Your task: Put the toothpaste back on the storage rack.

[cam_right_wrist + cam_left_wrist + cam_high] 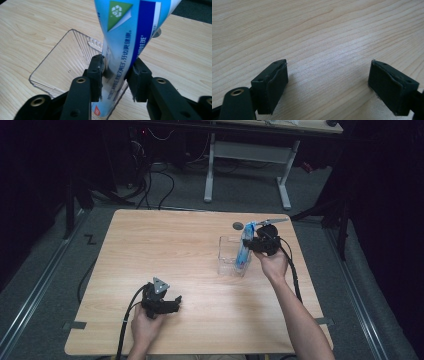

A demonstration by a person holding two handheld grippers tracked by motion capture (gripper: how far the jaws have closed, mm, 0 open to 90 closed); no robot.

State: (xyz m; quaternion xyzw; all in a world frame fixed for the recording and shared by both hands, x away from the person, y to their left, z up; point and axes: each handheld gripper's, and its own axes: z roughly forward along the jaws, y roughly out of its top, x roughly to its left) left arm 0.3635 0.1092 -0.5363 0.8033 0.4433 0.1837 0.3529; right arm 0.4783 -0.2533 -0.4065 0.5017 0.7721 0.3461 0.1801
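Currently the toothpaste tube (130,37) is pinched upright by the right gripper (117,77) over the clear bin (60,65) — likely for insertion — left gripper (327,85) is rested spread, empty.

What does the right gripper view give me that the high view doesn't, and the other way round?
Right gripper view: the printed label and green triangle on the tube, pinched between the right gripper jaws. High view: the left gripper resting near the table's front edge, and the floor beyond. Both: the tube standing in the clear container.
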